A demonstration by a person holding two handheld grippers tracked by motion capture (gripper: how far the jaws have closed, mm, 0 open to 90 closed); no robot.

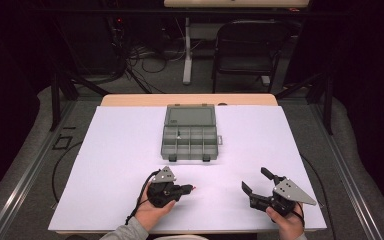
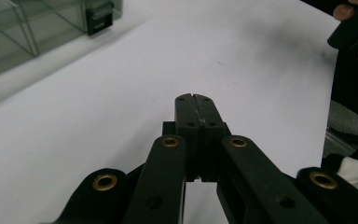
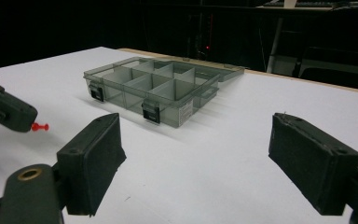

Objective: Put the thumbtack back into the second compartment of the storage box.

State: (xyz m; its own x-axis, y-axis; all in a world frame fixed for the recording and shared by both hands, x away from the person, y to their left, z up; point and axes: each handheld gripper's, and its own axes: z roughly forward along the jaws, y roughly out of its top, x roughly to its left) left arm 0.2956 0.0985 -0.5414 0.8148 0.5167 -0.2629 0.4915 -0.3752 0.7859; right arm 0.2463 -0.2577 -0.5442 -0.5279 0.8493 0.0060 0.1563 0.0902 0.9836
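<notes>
A grey see-through organizer box (image 1: 190, 142) lies open at the middle of the white table, its lid (image 1: 190, 116) folded back and its compartments looking empty. Near the front left, my left gripper (image 1: 189, 188) is shut on a small red push pin (image 1: 194, 187), which pokes out of its tips. The right gripper view shows that pin (image 3: 40, 126) sticking out of the left gripper (image 3: 24, 122). In the left gripper view the jaws (image 2: 195, 98) are pressed together over bare table. My right gripper (image 1: 255, 179) stands open at the front right, nothing between its pads (image 3: 93, 158).
The white table top (image 1: 120, 150) stretches wide around the box. The box's front latches (image 3: 151, 112) face the grippers. A black folding chair (image 1: 247, 47), a desk leg and cables stand on the floor beyond the far edge.
</notes>
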